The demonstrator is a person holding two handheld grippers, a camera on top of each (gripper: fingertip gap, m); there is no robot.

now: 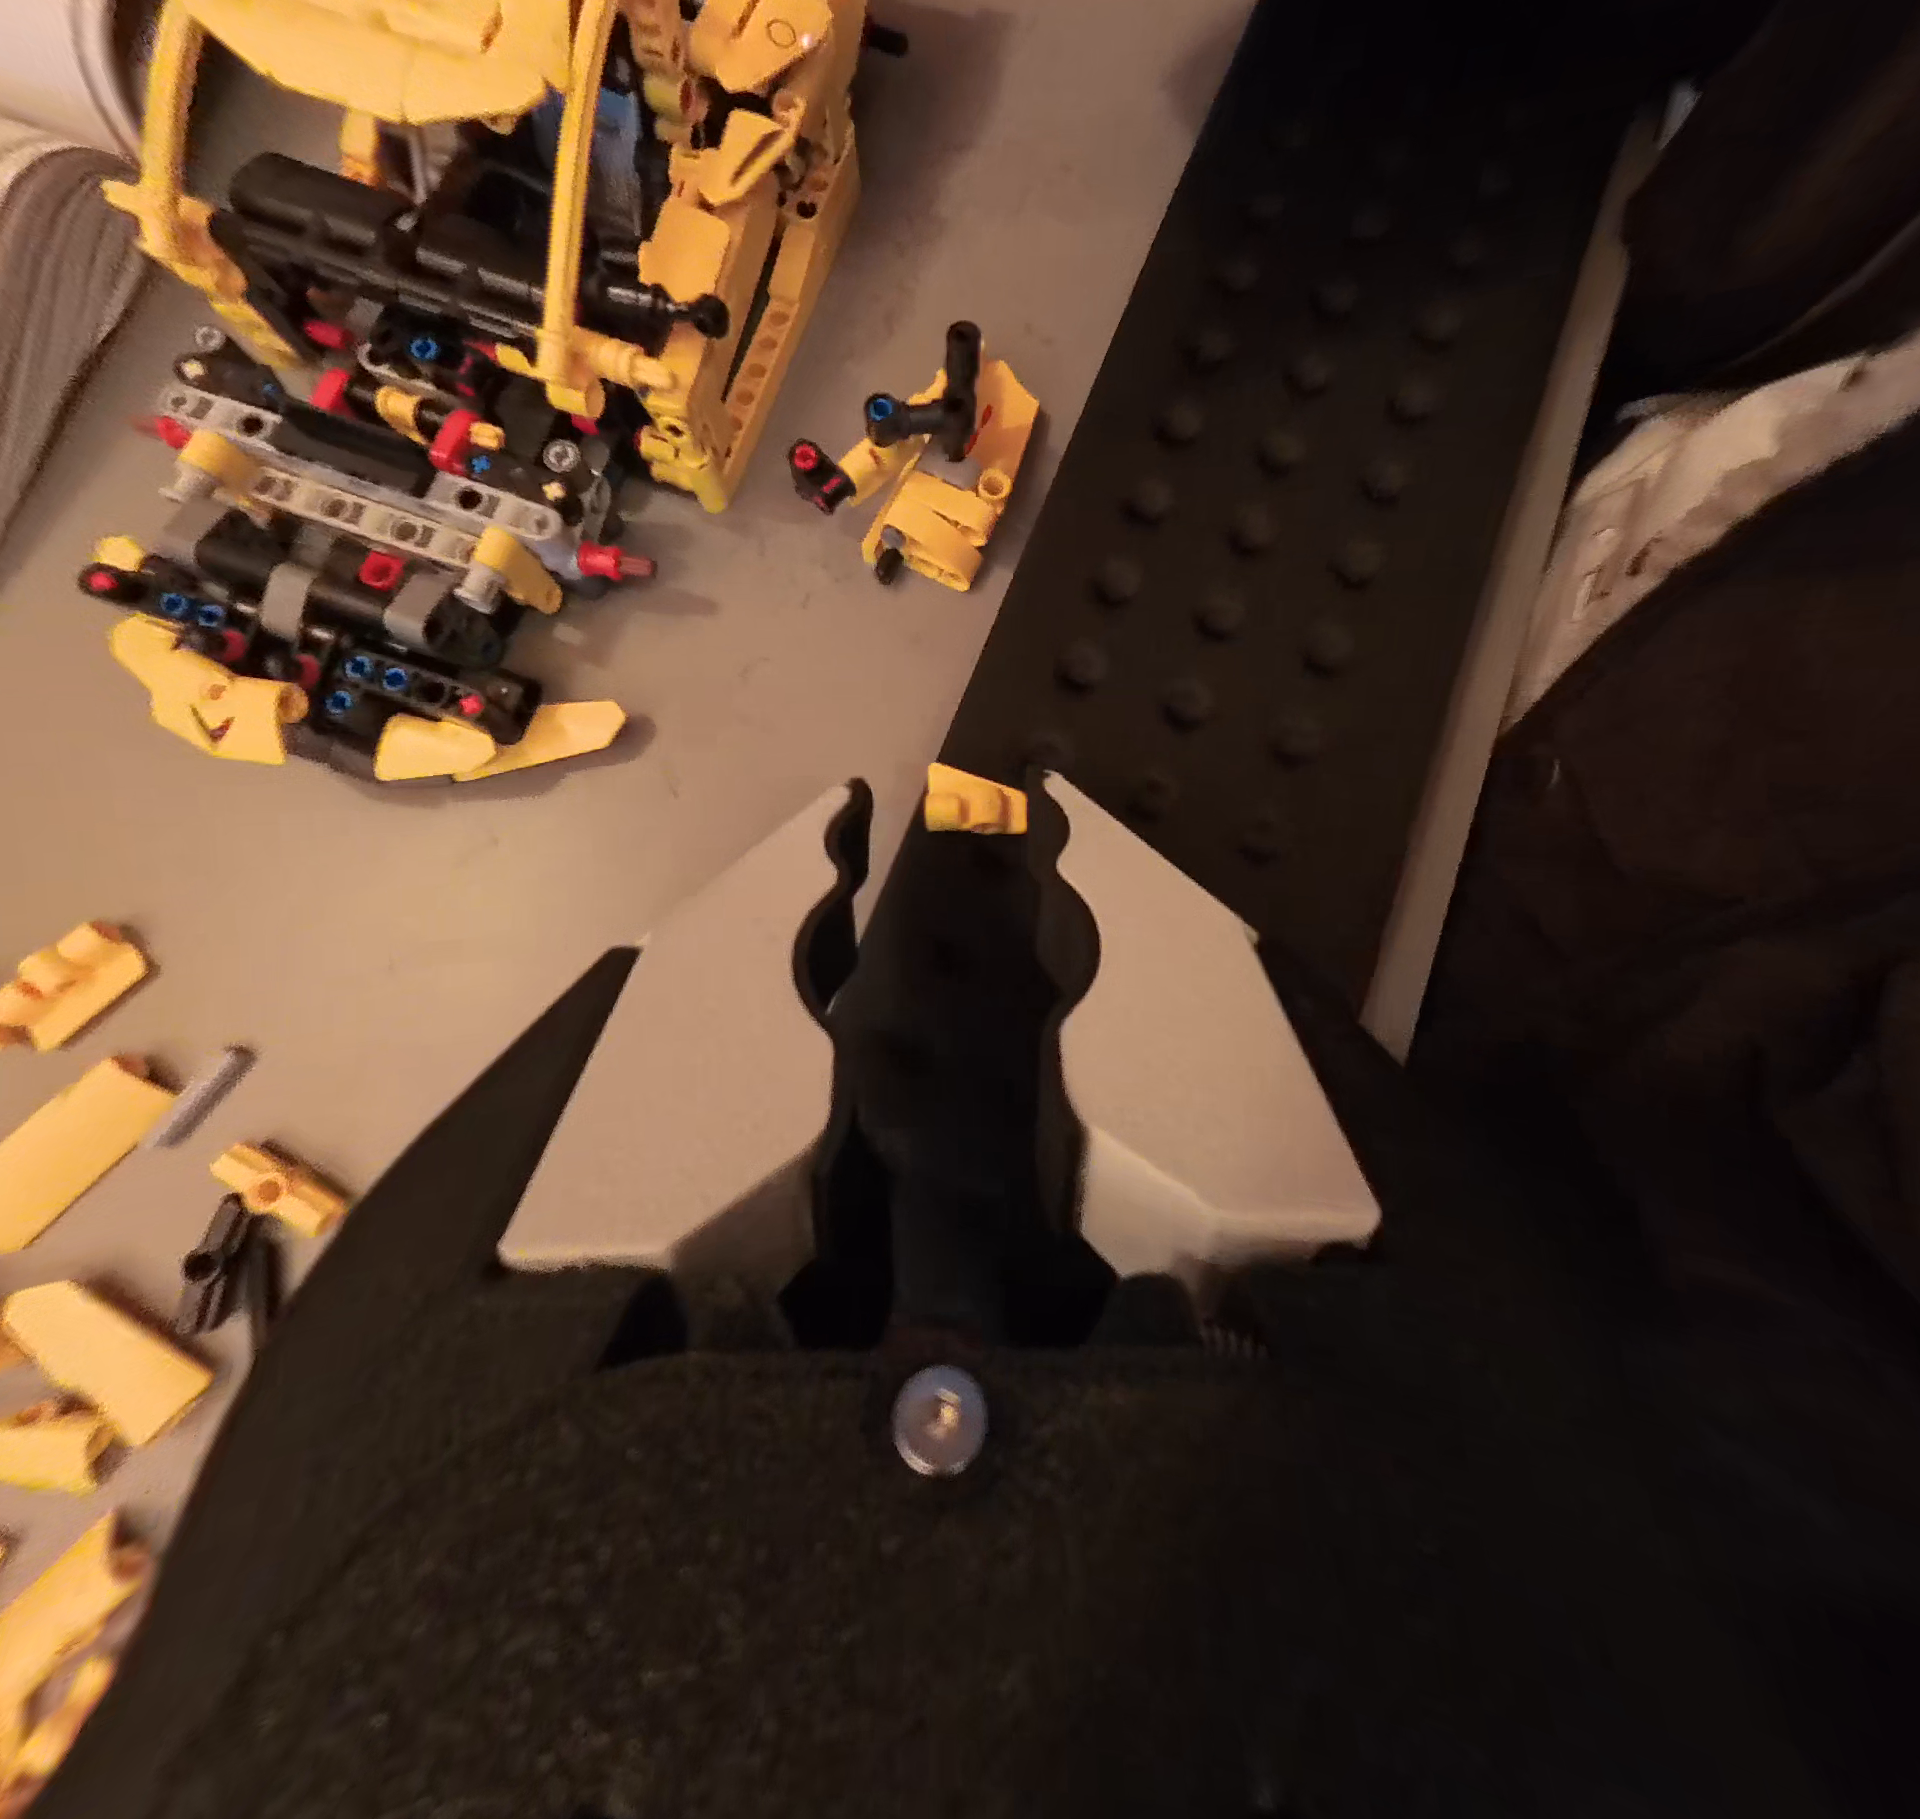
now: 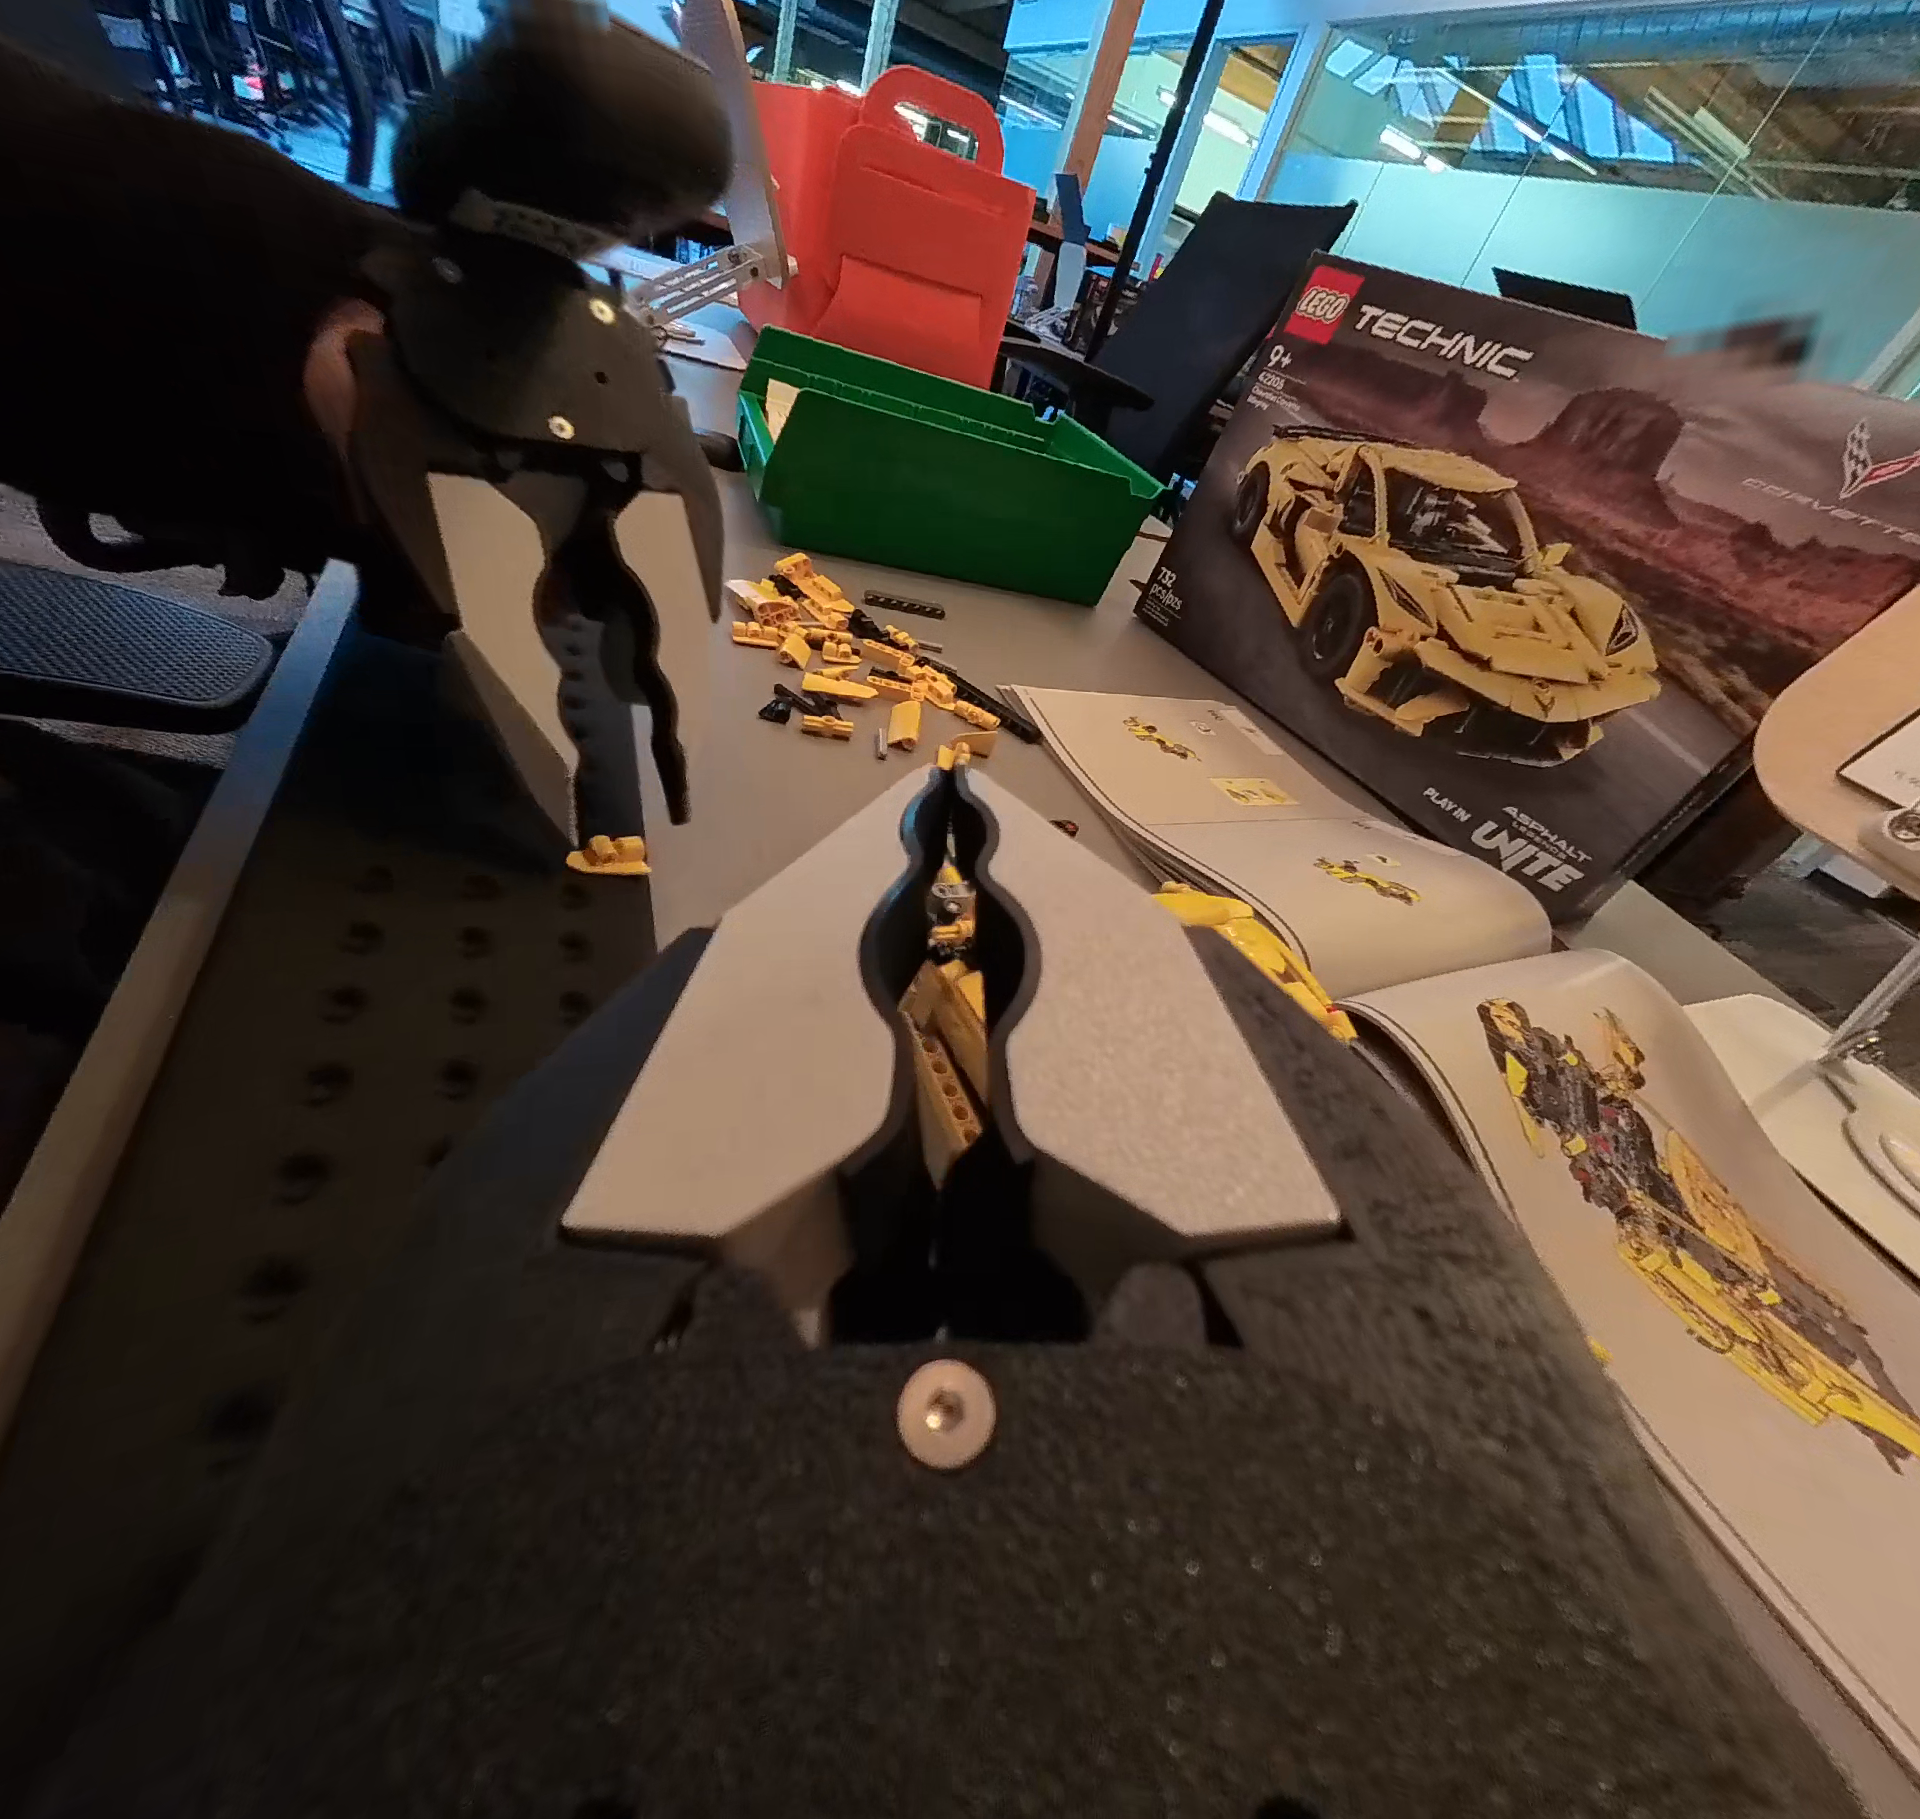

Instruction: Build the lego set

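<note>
Left wrist view shows the left gripper (image 1: 951, 798) with its jaws spread moderately over a small yellow piece (image 1: 975, 797) lying on the black studded mat (image 1: 1278, 481); the piece touches the right-hand finger only and is not clamped. In the right wrist view, the right gripper (image 2: 951, 782) has its tips pressed together; whether they pinch anything cannot be told. The partly built yellow car (image 1: 499, 315) stands at 11 o'clock from the left gripper, a small yellow subassembly (image 1: 940, 465) at 12 o'clock.

Procedure, as judged: centre the piece between the fingers, lower until the tips meet the mat, then close squarely across its flat sides to prevent it twisting out.

Count: two grippers, one car body, one subassembly, one green bin (image 2: 935, 481), one set box (image 2: 1507, 564), one open instruction booklet (image 2: 1455, 938). Loose pieces (image 2: 842, 657) are too many and too small to count.
</note>
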